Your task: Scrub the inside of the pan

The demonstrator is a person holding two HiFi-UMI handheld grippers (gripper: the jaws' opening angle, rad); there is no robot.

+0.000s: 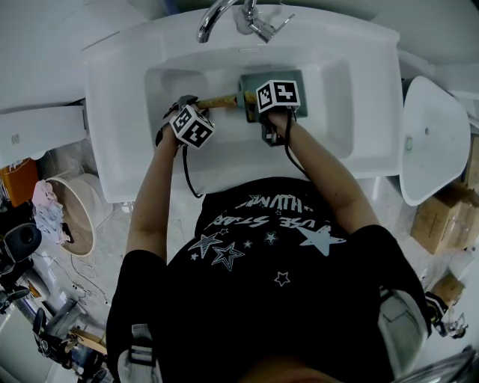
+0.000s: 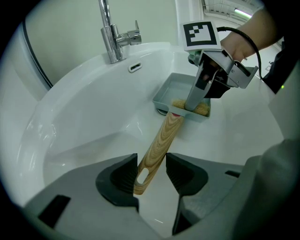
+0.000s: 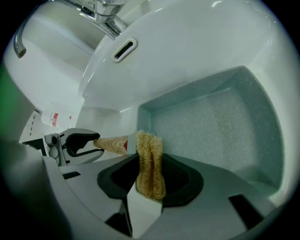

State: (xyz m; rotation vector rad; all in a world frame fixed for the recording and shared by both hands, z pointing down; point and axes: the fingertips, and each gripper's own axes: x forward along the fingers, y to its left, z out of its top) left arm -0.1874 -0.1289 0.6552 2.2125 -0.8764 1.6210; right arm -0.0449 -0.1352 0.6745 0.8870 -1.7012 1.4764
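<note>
A square teal pan [image 1: 251,88] with a wooden handle [image 1: 218,99] lies in the white sink [image 1: 329,97]. My left gripper [image 2: 151,171] is shut on the far end of the handle [image 2: 159,143], and the right gripper view shows it [image 3: 86,143] clamped there. My right gripper [image 3: 150,176] is shut on a yellow fibrous scrub sponge [image 3: 150,161]. It holds the sponge inside the pan [image 3: 211,122], against the wall nearest the handle. In the left gripper view, the right gripper [image 2: 194,105] points down into the pan [image 2: 180,91], with the sponge [image 2: 201,109] at its tips.
A chrome tap [image 1: 224,19] stands at the back of the sink, with an overflow slot [image 2: 135,67] below it. On the floor stand a round tub [image 1: 82,213] at left and cardboard boxes [image 1: 441,217] at right. A white oval lid [image 1: 434,142] lies right of the sink.
</note>
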